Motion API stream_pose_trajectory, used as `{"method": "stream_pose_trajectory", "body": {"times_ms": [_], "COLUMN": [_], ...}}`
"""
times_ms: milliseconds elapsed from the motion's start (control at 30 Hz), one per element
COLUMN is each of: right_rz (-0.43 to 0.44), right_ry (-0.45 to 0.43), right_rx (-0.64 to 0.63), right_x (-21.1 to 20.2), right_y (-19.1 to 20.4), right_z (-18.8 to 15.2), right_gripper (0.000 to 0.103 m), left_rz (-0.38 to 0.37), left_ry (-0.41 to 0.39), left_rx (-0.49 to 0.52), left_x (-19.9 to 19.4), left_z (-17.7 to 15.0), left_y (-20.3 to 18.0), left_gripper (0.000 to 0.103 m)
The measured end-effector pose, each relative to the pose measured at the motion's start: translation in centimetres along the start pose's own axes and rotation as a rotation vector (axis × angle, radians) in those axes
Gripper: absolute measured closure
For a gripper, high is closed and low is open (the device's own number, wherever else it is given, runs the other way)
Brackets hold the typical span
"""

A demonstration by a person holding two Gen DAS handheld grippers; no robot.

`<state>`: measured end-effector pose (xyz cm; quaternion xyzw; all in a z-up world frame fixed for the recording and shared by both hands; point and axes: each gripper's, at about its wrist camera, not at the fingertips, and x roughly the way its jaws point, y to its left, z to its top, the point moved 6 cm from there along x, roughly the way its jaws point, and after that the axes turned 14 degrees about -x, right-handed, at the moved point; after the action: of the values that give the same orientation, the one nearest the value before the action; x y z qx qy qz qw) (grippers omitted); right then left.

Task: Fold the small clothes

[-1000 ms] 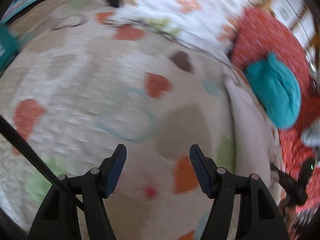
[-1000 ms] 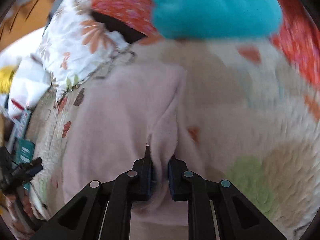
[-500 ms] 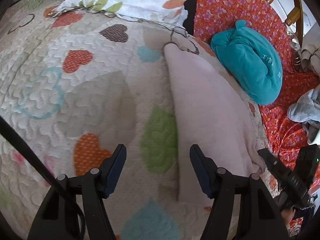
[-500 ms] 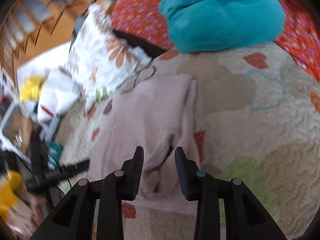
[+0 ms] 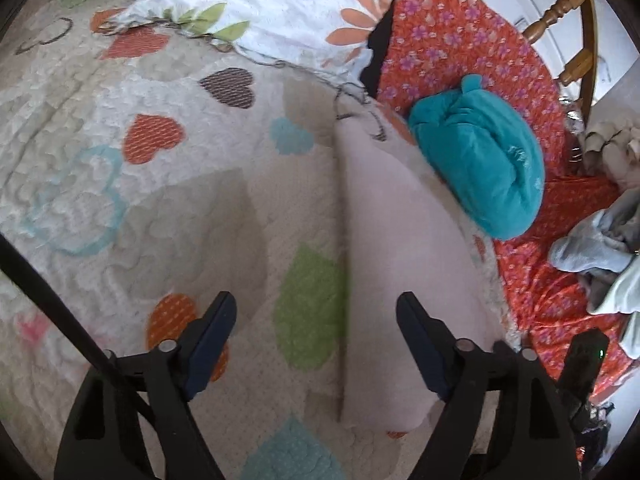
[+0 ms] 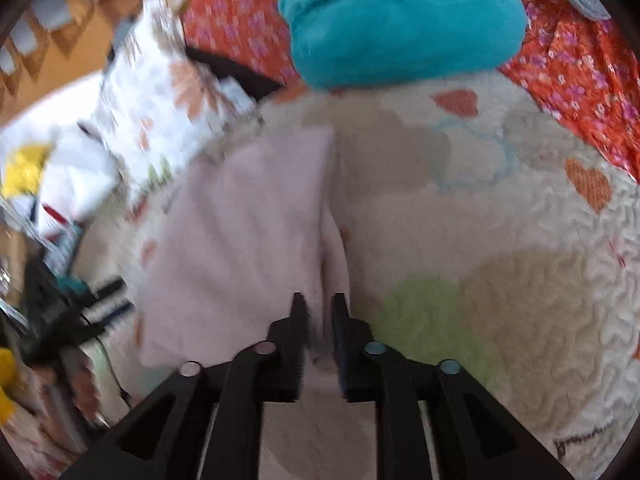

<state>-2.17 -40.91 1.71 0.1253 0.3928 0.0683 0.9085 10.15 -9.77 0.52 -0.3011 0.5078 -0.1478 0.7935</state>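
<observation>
A pale pink garment (image 5: 404, 248) lies folded lengthwise on the heart-patterned quilt (image 5: 160, 184); it also shows in the right wrist view (image 6: 240, 240). My left gripper (image 5: 316, 316) is open and empty, hovering over the garment's left folded edge near its front end. My right gripper (image 6: 318, 306) has its jaws close together over the garment's near edge, with pink cloth between the fingertips. A folded teal garment (image 5: 484, 160) lies beyond the pink one, and shows in the right wrist view (image 6: 404, 20).
A white floral pillow (image 5: 280, 4) lies at the quilt's far side. A red floral sheet (image 5: 480, 52) covers the right part, with grey clothes (image 5: 596, 248) on it. A wooden headboard (image 5: 560, 12) stands behind. Clutter and cables (image 6: 60, 304) sit off the bed's left.
My left gripper swung right until the pink garment came under it and opened wider. My right gripper opened half a second ago, then closed down on the garment's near edge.
</observation>
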Motion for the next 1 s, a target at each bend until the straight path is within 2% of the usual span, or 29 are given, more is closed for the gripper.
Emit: {"method": "stream_pose_trajectory", "body": {"times_ms": [33, 67, 100, 200, 233, 267, 300, 333, 367, 400, 467, 533, 633, 700, 733, 767, 800, 833, 933, 967, 1000], "right_rz": [-0.003, 0.0, 0.009, 0.039, 0.076, 0.113, 0.165, 0.205, 0.201, 0.207, 0.247, 0.287, 0.259, 0.174, 0.123, 0.102, 0.107, 0.097, -0.006, -0.022, 0.015], "right_ry": [-0.025, -0.043, -0.053, -0.017, -0.009, 0.008, 0.04, 0.07, 0.052, 0.043, 0.005, -0.069, -0.093, -0.026, 0.021, 0.036, 0.025, 0.007, -0.131, -0.181, -0.226], "right_rx": [0.008, 0.016, 0.021, 0.046, 0.052, 0.05, 0.055, 0.071, 0.075, 0.072, 0.052, 0.014, -0.018, -0.003, 0.001, 0.007, 0.021, 0.032, -0.008, -0.015, -0.015], "right_x": [0.1, 0.5, 1.3, 5.4, 7.0, 8.3, 9.9, 11.5, 11.7, 11.5, 10.1, 7.8, 7.3, 9.3, 10.4, 10.9, 10.8, 10.2, 6.7, 5.4, 4.0], "right_y": [-0.2, -0.3, -0.5, -1.0, -1.0, -0.7, -0.4, -0.1, 0.1, 0.4, 1.4, 2.8, 3.2, 1.9, 1.0, 0.2, -0.2, -0.5, -0.8, -0.5, 0.1], "right_z": [0.9, 1.6, 2.4, 4.5, 5.0, 5.1, 5.1, 4.8, 4.9, 5.0, 5.9, 7.2, 7.4, 6.2, 5.4, 4.9, 4.8, 5.0, 6.2, 6.6, 6.9], "right_gripper": [0.055, 0.03, 0.025, 0.025, 0.025, 0.03, 0.055, 0.063, 0.065, 0.075, 0.078, 0.078, 0.078, 0.066, 0.064, 0.054, 0.049, 0.049, 0.049, 0.055, 0.064], "left_rz": [-0.013, -0.035, -0.051, -0.094, -0.108, -0.11, -0.082, -0.045, 0.016, 0.035, 0.014, -0.008, 0.012, 0.086, 0.139, 0.179, 0.156, 0.137, 0.133, 0.131, 0.13], "left_ry": [0.008, 0.024, 0.041, 0.123, 0.157, 0.189, 0.231, 0.218, 0.194, 0.199, 0.211, 0.212, 0.188, 0.17, 0.176, 0.184, 0.159, 0.131, 0.124, 0.115, 0.11], "left_rx": [0.008, 0.025, 0.039, 0.047, 0.037, 0.031, 0.043, 0.077, 0.154, 0.188, 0.201, 0.198, 0.214, 0.214, 0.211, 0.211, 0.201, 0.196, 0.194, 0.192, 0.19], "left_x": [0.4, 1.1, 1.9, 4.7, 5.6, 6.5, 7.8, 8.1, 8.0, 7.8, 6.5, 5.1, 4.4, 5.5, 6.3, 7.0, 6.9, 6.4, 5.1, 4.5, 4.1], "left_z": [0.1, 0.1, 0.1, -0.4, -0.7, -1.1, -2.0, -2.4, -2.7, -2.9, -2.3, -1.3, -0.6, -1.0, -1.5, -2.1, -2.7, -3.0, -4.2, -4.6, -5.1], "left_y": [-0.4, -1.2, -1.8, -3.5, -3.9, -4.2, -4.4, -4.7, -5.4, -5.9, -7.0, -8.1, -8.8, -7.7, -6.7, -5.7, -4.9, -4.5, -3.4, -3.1, -2.7], "left_gripper": [0.017, 0.015, 0.015, 0.015, 0.015, 0.015, 0.018, 0.025, 0.047, 0.056, 0.063, 0.063, 0.06, 0.05, 0.049, 0.043, 0.039, 0.037, 0.034, 0.034, 0.034]}}
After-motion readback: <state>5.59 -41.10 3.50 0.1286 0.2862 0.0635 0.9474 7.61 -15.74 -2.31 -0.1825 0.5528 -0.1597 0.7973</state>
